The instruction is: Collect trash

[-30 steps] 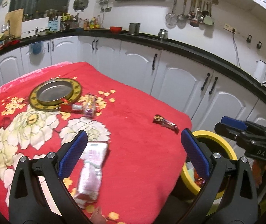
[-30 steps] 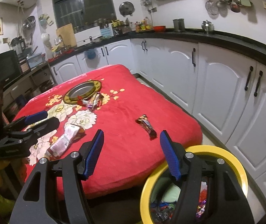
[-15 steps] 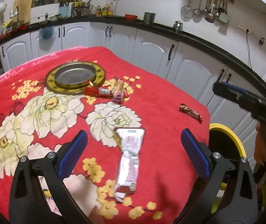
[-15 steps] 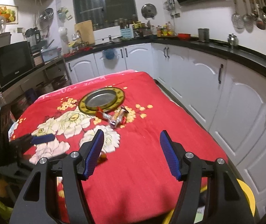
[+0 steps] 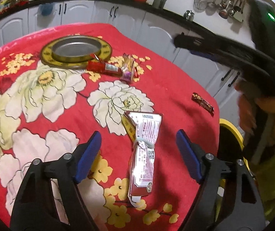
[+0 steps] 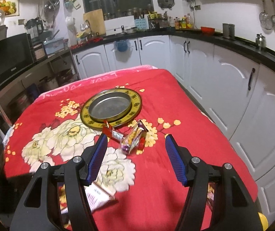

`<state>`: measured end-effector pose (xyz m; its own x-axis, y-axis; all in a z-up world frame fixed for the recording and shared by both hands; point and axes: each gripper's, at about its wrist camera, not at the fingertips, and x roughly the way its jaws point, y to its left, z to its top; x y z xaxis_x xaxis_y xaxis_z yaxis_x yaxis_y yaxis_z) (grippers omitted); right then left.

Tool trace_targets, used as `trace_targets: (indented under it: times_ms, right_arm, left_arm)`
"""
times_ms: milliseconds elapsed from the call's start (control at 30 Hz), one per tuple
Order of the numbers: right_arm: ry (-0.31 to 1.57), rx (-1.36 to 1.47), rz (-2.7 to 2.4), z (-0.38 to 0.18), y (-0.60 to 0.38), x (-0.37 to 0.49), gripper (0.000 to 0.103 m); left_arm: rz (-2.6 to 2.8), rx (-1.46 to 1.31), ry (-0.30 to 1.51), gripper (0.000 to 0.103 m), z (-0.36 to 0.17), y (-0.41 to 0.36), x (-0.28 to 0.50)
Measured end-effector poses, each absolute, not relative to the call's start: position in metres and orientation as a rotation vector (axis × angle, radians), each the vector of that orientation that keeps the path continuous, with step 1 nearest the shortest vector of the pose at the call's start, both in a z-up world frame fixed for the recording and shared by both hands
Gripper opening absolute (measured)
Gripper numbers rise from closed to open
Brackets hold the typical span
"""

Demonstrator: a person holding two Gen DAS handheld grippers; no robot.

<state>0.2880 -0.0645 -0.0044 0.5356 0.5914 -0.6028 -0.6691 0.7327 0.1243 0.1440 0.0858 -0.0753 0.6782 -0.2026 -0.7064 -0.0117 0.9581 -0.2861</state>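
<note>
A long white and red packet (image 5: 143, 154) lies on the red flowered cloth, right between the blue pads of my left gripper (image 5: 138, 154). Its jaws are closing, and both pads still stand clear of the packet. My right gripper (image 6: 136, 158) hovers open and empty over the cloth. Just ahead of it lie a red wrapper (image 6: 112, 132) and a purple and yellow wrapper (image 6: 132, 139). A small brown candy wrapper (image 5: 203, 102) rests near the table's right edge. The same packet (image 6: 97, 196) shows under the right gripper's left finger.
A round tin plate with a gold rim (image 5: 46, 57) sits at the far side of the table. A yellow-rimmed bin (image 5: 231, 132) stands on the floor off the right edge. A person's hand (image 5: 268, 111) holds the right gripper's blurred black body (image 5: 243, 61). White cabinets surround the table.
My left gripper has come down over the packet and its jaws have narrowed. The right gripper has swung from above the yellow bin to over the table, facing the wrappers by the plate.
</note>
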Motion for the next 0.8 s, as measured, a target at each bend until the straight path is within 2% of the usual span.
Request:
trace_targets:
  times_ms: [233, 300, 467, 700, 800]
  right_arm:
    - [0.744, -0.151, 0.75, -0.029, -0.028, 0.325, 0.059]
    - [0.773, -0.158, 0.742, -0.038, -0.017, 0.336, 0.057]
    - [0.834, -0.155, 0.723, -0.056, 0.0, 0.356, 0.053]
    - [0.904, -0.147, 0.695, -0.076, 0.013, 0.373, 0.039]
    - [0.917, -0.129, 0.695, -0.08, 0.01, 0.375, 0.031]
  left_arm:
    - [-0.148, -0.294, 0.871, 0.053, -0.089, 0.08, 0.149]
    - [-0.152, -0.287, 0.884, 0.049, -0.093, 0.078, 0.15]
    - [-0.157, -0.286, 0.904, 0.045, -0.099, 0.075, 0.154]
    - [-0.17, -0.269, 0.932, 0.041, -0.105, 0.068, 0.156]
    - [-0.169, -0.268, 0.938, 0.034, -0.105, 0.067, 0.157]
